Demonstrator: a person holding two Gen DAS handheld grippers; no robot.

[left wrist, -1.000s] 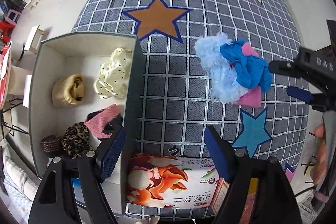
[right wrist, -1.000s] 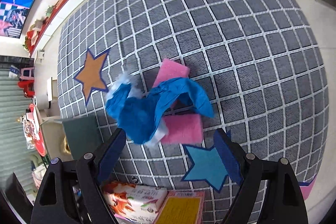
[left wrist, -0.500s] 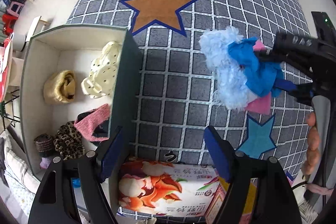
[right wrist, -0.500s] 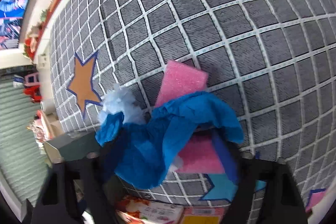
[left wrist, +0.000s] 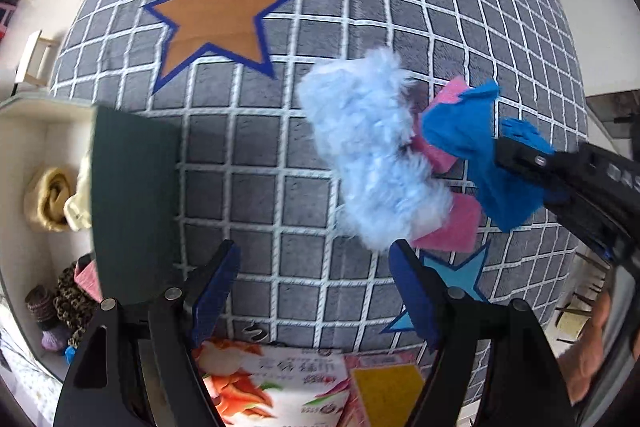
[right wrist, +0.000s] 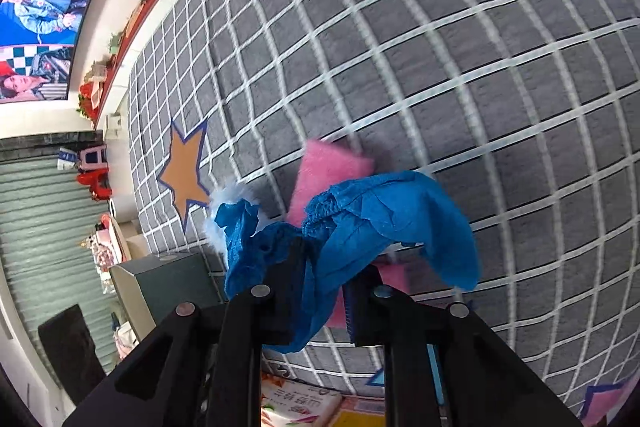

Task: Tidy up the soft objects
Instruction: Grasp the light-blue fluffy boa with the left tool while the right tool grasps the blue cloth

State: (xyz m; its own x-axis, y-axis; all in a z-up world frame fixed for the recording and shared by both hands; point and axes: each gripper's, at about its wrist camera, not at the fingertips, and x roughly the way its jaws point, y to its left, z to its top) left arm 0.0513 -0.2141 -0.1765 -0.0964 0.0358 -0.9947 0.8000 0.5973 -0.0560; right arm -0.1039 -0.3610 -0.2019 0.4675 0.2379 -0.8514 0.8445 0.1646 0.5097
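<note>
A: Right wrist view: right gripper (right wrist: 322, 291) had its fingers closed down on the crumpled blue non-woven cloth (right wrist: 372, 223). Pinch sat mid-bunch, so loose lobes spilled out both sides past the fingertips. My read: grabbed at the thickest fold so it wouldn't slip.

B: Orientation?

A: Long axis ran crosswise to the fingers, left lobe to right lobe. The right lobe drooped past the right finger. Whether the cloth was clear of the grey checked mat (right wrist: 440, 47) or still dragging, couldn't tell.

B: What was under it?

A: Two pink foam sponge blocks (right wrist: 328, 171) ahead of the fingertips, partly covered. The fluffy light-blue plush piece (left wrist: 372, 155) lay just left of the cloth, touching it or overlapping, long axis running diagonally across the mat.

B: Left side?

A: Left gripper (left wrist: 316, 291) had its fingers wide apart, holding nothing, poised over the mat with the plush near its right fingertip. Probably staged for the next pick.

B: Destination?

A: Likely the open dark-green, white-lined storage box (left wrist: 132, 195), off the left finger. Other soft items already lay inside, so the blue cloth probably belonged there too.
</note>
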